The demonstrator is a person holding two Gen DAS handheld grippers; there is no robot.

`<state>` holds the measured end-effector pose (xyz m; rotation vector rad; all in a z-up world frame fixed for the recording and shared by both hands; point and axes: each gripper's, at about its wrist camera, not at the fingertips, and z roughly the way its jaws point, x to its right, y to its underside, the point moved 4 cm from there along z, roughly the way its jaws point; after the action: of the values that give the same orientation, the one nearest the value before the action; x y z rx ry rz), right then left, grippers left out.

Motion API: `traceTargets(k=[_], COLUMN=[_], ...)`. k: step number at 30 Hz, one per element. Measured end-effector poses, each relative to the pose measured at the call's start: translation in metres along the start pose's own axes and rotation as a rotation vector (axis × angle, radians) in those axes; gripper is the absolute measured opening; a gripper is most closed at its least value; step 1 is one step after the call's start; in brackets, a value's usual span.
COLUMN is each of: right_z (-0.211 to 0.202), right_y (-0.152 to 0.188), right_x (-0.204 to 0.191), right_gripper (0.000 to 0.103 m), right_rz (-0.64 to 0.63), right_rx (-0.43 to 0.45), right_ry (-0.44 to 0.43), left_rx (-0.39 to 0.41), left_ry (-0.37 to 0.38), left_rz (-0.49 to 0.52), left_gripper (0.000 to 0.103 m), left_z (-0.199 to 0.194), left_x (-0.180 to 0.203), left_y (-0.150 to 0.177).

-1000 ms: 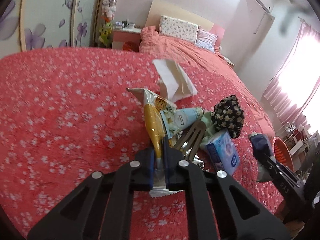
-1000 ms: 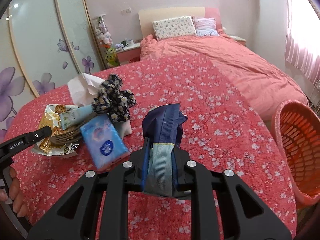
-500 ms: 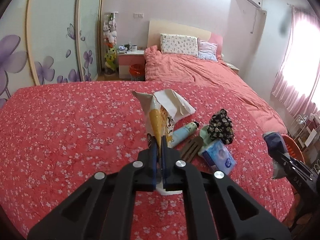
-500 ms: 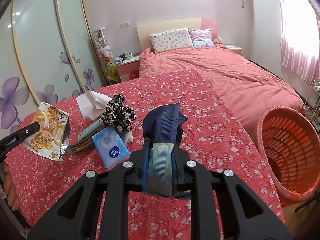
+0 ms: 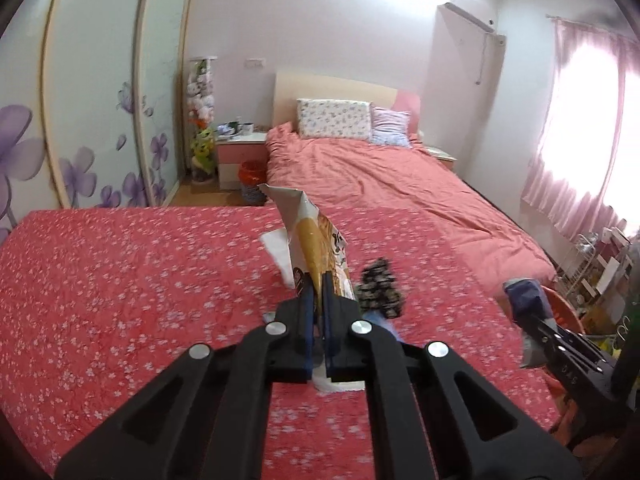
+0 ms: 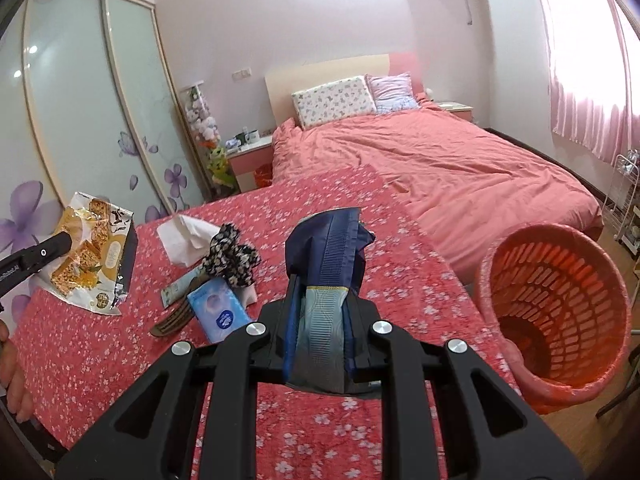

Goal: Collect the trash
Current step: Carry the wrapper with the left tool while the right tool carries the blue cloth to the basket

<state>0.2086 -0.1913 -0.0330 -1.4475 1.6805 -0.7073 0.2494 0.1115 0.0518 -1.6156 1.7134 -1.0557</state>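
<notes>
My left gripper (image 5: 319, 284) is shut on a yellow and white snack wrapper (image 5: 316, 236), which hangs in the air above the red floral cloth (image 5: 120, 280); the same wrapper (image 6: 90, 256) shows at the left of the right wrist view. My right gripper (image 6: 325, 280) is shut on a dark blue crumpled wrapper (image 6: 328, 248), held above the cloth. An orange mesh basket (image 6: 556, 316) stands on the floor to the right of it, open side up.
On the cloth lie a white tissue (image 6: 184, 236), a dark floral scrunchie (image 6: 232, 256), a blue tissue pack (image 6: 218, 312), a tube (image 6: 180, 286) and a brown comb (image 6: 172, 320). A pink bed (image 6: 460, 168) lies behind. A hand (image 6: 12, 384) shows at the left edge.
My left gripper lifted the snack wrapper up off the pile and clear of the cloth. My right gripper rose and shifted toward the basket, still holding the blue wrapper.
</notes>
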Motion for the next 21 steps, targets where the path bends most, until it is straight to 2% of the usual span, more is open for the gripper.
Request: traceTargets(k=[11,21], right_z=[-0.030,-0.051], right_y=[-0.008,-0.008], right_x=[0.050,0.120], right_gripper=[0.018,0.018], right_rz=[0.062,0.147], right_rx=[0.061,0.103], right_ry=[0.069,0.167], left_rx=[-0.007,-0.053], left_ry=[0.133,0.264], left_rz=[0.070,0.148], left_gripper=[0.005,0.005], left_z=[0.004,0.026], left_x=[0.092,0.184], left_y=[0.001,0.017])
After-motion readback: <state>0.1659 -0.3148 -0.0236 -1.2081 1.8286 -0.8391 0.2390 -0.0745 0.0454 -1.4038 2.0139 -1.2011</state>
